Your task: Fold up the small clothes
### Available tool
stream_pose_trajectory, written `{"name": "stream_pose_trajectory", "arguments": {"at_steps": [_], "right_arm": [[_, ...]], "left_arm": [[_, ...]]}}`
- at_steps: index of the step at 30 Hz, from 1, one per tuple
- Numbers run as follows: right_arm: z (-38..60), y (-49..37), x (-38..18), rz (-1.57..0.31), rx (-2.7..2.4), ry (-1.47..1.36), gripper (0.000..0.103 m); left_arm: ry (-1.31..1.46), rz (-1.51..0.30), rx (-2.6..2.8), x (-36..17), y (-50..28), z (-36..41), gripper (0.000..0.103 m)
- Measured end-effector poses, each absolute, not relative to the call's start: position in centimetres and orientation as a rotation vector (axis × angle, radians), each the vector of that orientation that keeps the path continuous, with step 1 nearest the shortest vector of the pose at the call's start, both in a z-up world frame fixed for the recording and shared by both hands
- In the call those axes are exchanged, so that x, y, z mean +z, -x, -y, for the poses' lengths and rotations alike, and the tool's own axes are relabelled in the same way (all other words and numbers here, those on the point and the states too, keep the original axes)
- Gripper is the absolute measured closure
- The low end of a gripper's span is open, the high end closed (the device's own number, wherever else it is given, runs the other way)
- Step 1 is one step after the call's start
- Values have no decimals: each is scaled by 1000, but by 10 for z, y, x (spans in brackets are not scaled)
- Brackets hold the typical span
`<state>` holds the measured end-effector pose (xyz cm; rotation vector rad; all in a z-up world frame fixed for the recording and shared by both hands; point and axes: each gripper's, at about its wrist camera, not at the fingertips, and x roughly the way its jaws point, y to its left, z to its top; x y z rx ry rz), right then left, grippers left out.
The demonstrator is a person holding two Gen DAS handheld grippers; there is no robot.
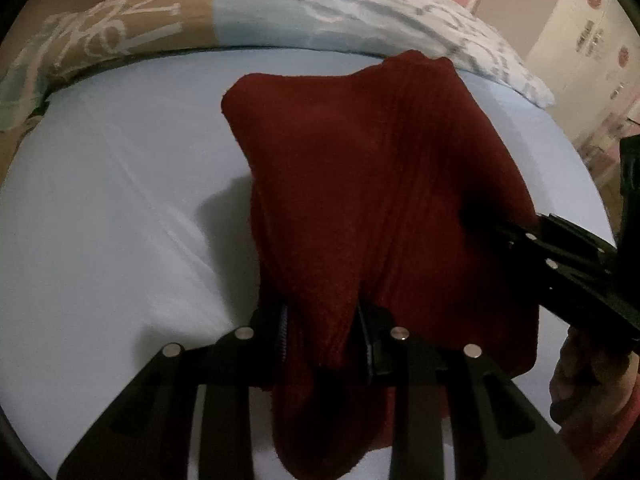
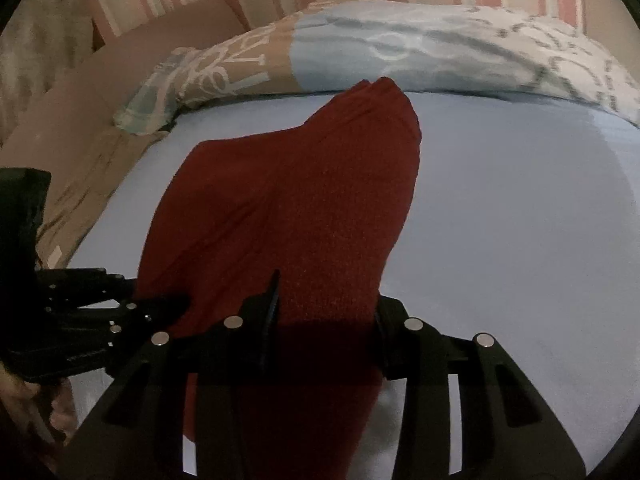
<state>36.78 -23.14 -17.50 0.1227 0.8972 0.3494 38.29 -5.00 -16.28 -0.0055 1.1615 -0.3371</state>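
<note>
Both wrist views face the pillow [image 1: 280,12] closely, sharing the bedsheet [image 2: 520,208].

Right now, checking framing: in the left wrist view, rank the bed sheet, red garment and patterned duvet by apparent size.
1. Bed sheet
2. Red garment, enlarged by nearness to the camera
3. Patterned duvet, farther away and partly cropped

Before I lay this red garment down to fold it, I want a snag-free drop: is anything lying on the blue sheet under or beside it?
Nothing visible does. The red garment hangs between both grippers over bare blue sheet; the patterned duvet lies at its far end.
</note>
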Motion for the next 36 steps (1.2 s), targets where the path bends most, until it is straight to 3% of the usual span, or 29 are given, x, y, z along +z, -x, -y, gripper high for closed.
{"name": "stream_pose_trajectory", "arguments": {"at_steps": [4, 10, 14, 15, 18, 21, 23, 26, 30, 33, 36], "right_arm": [[278, -338, -175, -951, 276, -104, 64], [330, -334, -242, -1035, 217, -116, 62], [339, -328, -250, -992, 240, -142, 56], [341, -329, -252, -989, 246, -151, 55], [347, -331, -251, -991, 268, -178, 47], [347, -331, -241, -995, 277, -167, 31], [346, -326, -224, -975, 278, -170, 12], [344, -307, -204, -928, 245, -147, 5], [328, -283, -206, -889, 97, 18, 4], [338, -283, -229, -922, 49, -1, 12], [354, -285, -242, -921, 42, -46, 5]], "left_arm": [[26, -1204, -401, -171, -360, 101, 72], [-54, -1243, -400, -222, -354, 160, 69], [-74, -1214, -376, -229, -353, 163, 60], [-84, -1210, -363, -228, -355, 162, 46], [-101, -1196, -336, -226, -357, 158, 29], [-105, -1195, -340, -220, -358, 154, 26], [-115, -1182, -359, -211, -352, 152, 25], [-121, -1115, -389, -188, -337, 146, 15], [-201, -1035, -343, -185, -320, 139, 10], [-208, -1093, -300, -219, -325, 131, 8], [-189, -1088, -293, -233, -325, 117, 2]]}}
